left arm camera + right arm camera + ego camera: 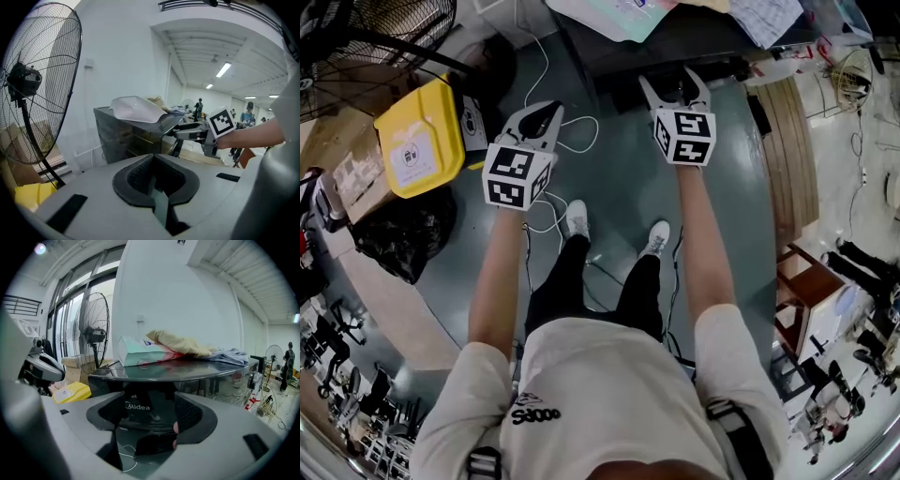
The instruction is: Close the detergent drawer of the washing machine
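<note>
The dark grey washing machine [694,39] stands straight ahead of me, with its "Midea" front [137,406] showing between my right jaws. I cannot pick out the detergent drawer or tell how it stands. My right gripper [675,82] is open, fingertips close to the machine's upper front edge, nothing between them. In the left gripper view the right gripper [180,132] reaches toward the machine [131,136]. My left gripper [546,114] hangs left of the machine over the floor, jaws shut with only a sliver between the pads, empty.
A detergent bag [145,355] and cloths [187,345] lie on the machine's top. A standing fan [28,79], a yellow box [417,136] and a black bag [403,234] sit to the left. A white cable [553,216] trails by my feet. Wooden furniture [792,159] is on the right.
</note>
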`<action>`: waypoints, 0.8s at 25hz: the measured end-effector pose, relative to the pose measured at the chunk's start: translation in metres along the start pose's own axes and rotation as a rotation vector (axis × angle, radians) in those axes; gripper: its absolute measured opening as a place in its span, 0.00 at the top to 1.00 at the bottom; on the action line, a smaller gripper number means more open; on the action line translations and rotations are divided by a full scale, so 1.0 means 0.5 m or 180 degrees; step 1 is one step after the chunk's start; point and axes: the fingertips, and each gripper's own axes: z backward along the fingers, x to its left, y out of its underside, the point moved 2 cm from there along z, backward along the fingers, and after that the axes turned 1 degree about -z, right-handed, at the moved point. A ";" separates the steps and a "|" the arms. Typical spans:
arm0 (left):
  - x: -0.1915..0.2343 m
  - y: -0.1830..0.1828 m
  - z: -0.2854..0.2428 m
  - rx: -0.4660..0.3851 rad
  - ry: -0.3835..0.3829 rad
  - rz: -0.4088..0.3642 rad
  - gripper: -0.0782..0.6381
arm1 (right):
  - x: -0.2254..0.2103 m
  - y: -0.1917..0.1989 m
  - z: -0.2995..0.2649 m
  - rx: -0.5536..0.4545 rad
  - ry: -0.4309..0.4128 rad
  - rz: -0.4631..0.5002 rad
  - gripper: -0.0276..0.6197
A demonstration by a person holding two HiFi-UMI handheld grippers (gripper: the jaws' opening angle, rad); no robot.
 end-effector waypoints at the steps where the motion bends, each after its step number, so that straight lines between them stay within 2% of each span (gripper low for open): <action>1: 0.002 -0.001 0.001 -0.0001 -0.0004 0.0002 0.87 | -0.001 0.000 0.001 -0.0030 0.0001 0.0006 0.49; 5: 0.018 -0.006 0.004 -0.0007 -0.0034 0.0001 0.87 | 0.001 -0.001 -0.002 -0.0019 -0.0005 0.0015 0.49; 10: 0.004 -0.032 0.017 -0.0043 -0.0034 -0.0015 0.87 | 0.005 0.000 0.006 0.0198 -0.0077 0.0064 0.49; 16: -0.027 -0.081 0.038 -0.0128 -0.0003 -0.0057 0.87 | -0.016 -0.009 0.092 0.0259 -0.0040 0.0112 0.49; 20: -0.069 -0.105 0.056 -0.0180 -0.0024 -0.0104 0.87 | -0.043 -0.024 0.187 0.0170 -0.0182 0.0017 0.66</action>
